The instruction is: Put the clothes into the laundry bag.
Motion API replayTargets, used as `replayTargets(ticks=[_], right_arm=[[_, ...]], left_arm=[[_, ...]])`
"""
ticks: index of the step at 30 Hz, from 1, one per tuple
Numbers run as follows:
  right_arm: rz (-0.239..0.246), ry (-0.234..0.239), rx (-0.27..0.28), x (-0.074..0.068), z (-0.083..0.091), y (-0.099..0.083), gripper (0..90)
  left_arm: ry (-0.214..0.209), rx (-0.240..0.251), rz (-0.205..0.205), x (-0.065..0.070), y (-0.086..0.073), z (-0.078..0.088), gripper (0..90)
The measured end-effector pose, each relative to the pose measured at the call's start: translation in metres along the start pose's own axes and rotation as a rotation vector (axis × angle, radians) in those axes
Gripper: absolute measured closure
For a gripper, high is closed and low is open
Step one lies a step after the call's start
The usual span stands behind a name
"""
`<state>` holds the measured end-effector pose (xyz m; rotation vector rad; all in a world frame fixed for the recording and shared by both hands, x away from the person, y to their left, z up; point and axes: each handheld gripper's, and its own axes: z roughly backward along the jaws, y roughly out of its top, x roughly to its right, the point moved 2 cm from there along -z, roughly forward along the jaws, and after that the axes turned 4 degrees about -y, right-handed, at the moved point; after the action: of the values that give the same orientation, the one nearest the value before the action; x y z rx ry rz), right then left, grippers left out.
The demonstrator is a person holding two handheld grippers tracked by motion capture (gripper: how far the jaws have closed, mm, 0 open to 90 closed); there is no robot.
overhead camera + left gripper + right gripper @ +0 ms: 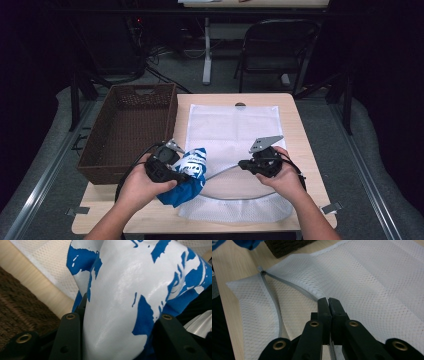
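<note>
Over on the left edge of the table (295,125) sits the brown wicker basket (130,127), its near corner just beside the person's left hand (137,187). That hand carries the left gripper (186,176), and its jaws are clamped on a blue and white garment (192,172). In the left gripper view the glossy printed cloth (120,302) bulges up between the two black jaws, pressed on both sides, with the basket weave (17,307) off to one side and the mesh behind. The bundle hangs at the left edge of the white mesh laundry bag (232,127), just over its near left corner. The bag lies flat along the middle of the table, its grey zipper (235,196) curving open at the near end. Moving right, the right gripper (243,164) points toward the left one, held by the right hand (285,175) with the grey plate on top. In the right gripper view its jaws are pinched tight together on the upper lip of the bag's opening (322,298), right at the zipper tape (294,286), lifting that edge off the lower layer. The zipper runs away from the jaws to its end (262,272) near the bag's corner, with bare wood (242,262) beyond.
</note>
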<state>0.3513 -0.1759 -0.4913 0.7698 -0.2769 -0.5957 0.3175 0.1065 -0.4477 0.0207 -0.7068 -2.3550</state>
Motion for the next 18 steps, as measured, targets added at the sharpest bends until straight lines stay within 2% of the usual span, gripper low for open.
replayTargets(ticks=[18], right_arm=[[-0.002, 0.0, 0.001, -0.001, 0.0, 0.0, 88.3]], left_arm=[[-0.05, -0.012, -0.053, 0.023, -0.006, -0.031, 57.8]])
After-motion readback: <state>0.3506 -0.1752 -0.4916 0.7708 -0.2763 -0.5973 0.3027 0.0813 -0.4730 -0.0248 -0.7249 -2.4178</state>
